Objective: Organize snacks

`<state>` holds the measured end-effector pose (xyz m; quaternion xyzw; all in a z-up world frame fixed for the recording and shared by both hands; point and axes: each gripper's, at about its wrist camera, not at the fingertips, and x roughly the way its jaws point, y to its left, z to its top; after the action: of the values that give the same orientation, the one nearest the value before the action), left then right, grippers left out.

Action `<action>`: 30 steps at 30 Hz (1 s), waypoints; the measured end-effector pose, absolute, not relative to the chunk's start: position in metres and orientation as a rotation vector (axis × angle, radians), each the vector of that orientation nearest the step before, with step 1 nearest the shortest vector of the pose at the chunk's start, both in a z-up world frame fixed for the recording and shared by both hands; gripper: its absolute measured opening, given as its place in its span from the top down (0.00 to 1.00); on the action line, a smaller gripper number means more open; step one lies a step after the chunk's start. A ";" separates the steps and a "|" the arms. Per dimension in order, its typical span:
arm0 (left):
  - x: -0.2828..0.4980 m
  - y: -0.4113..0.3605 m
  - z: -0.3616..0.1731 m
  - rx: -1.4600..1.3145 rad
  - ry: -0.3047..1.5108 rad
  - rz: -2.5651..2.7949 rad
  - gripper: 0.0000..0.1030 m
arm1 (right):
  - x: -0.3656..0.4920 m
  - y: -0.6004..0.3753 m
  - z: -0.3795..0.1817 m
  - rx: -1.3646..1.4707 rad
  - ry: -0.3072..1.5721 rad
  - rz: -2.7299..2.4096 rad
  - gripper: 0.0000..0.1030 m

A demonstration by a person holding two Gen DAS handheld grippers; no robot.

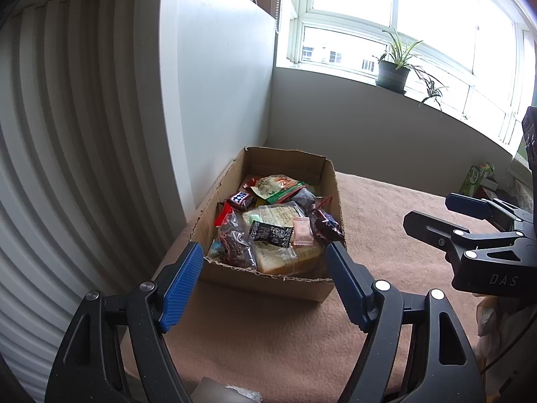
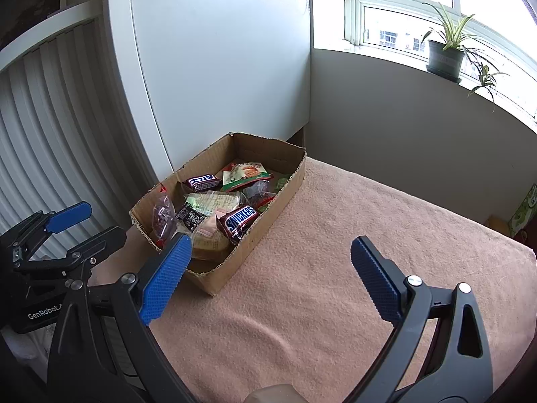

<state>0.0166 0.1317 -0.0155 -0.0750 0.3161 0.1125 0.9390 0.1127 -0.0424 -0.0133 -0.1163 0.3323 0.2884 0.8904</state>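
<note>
While snacks [image 1: 272, 225] sit piled in box [image 1: 268, 282] on pink blanket [image 1: 386, 235] near wall: both tongs, left [image 1: 265, 285] and right [image 2: 272, 275], apart, empty, short of box. Nothing loose outside; task looks nearly done.

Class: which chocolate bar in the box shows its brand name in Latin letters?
The brown Snickers bar against the cardboard box's right wall; the other bar shows Chinese characters.

Surface [image 2: 335, 268] covered by a pinkish-beige, napped cloth, slightly rumpled toward the near edge. Open brown cardboard box [image 2: 268, 201] sits directly on it at the far left corner, beside the white wall panel. Green carton [image 2: 523, 210] stands at the far right edge.
</note>
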 end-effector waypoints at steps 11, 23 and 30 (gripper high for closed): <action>0.015 0.131 -0.014 -0.153 0.642 0.230 0.26 | 0.110 -0.041 -0.017 -0.248 0.697 0.601 0.05; 0.016 0.131 -0.015 -0.150 0.645 0.231 0.26 | 0.111 -0.043 -0.018 -0.242 0.700 0.595 0.05; 0.017 0.130 -0.017 -0.155 0.653 0.225 0.26 | 0.113 -0.044 -0.021 -0.244 0.706 0.594 0.05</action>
<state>0.0174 0.1297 -0.0168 -0.0761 0.3198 0.1100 0.9380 0.1129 -0.0439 -0.0211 -0.1174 0.3400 0.2860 0.8882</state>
